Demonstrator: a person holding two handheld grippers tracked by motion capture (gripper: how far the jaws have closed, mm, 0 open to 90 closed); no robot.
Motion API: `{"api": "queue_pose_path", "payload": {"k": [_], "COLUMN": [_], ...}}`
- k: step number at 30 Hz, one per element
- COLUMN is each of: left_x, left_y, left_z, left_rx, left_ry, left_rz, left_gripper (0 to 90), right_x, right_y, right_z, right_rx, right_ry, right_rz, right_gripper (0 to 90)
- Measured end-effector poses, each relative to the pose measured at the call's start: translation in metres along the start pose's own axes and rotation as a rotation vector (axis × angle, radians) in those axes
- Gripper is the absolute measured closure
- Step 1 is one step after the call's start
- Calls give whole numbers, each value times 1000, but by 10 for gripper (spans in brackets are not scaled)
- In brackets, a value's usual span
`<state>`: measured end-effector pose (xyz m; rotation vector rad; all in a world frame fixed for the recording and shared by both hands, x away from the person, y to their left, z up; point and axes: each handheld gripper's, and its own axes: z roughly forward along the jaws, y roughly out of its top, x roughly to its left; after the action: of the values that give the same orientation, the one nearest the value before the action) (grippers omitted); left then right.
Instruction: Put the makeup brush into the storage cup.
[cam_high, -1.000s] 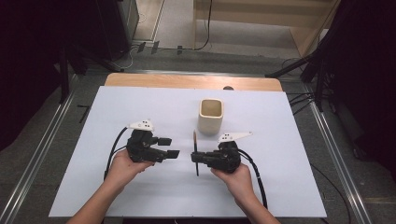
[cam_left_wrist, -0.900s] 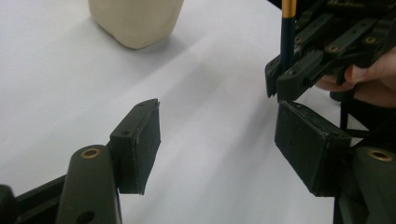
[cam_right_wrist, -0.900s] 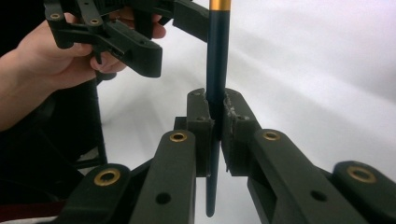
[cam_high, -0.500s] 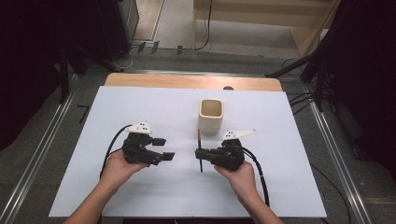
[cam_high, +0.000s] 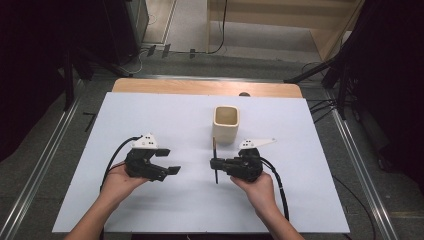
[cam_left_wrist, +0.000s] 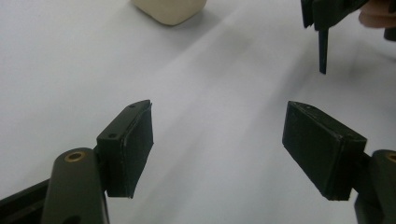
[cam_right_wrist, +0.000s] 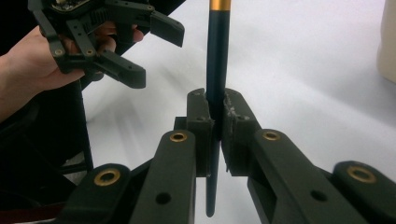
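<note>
High view: your right hand-held gripper (cam_high: 216, 163) clamps the pen (cam_high: 215, 159) upright near surface center, ready for the cup (cam_high: 226, 123) behind; left hand-held gripper (cam_high: 169, 161), jaws just widening, holds nothing.

High view looks down on the table (cam_high: 150, 115); both claw cameras skim it closely.

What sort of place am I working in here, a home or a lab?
Likely a lab or recording room: a white-topped table between metal floor rails, loose cables on grey floor, dark equipment around it, nothing homely.
</note>
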<state>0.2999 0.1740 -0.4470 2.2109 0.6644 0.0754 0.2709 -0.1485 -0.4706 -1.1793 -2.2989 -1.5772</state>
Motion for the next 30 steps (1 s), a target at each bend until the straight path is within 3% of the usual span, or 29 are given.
{"api": "queue_pose_path", "payload": {"k": [17, 30], "left_x": [-2, -1], "left_y": [-14, -24], "left_z": [-11, -17], "left_rx": [12, 25], "left_ry": [18, 30], "left_rz": [36, 23], "left_gripper": [245, 248], "right_x": [0, -1], "right_y": [1, 4], "right_z": [-1, -4], "right_rx": [-4, -10], "right_ry": [-7, -18], "right_rz": [-11, -16], "right_gripper": [837, 838]}}
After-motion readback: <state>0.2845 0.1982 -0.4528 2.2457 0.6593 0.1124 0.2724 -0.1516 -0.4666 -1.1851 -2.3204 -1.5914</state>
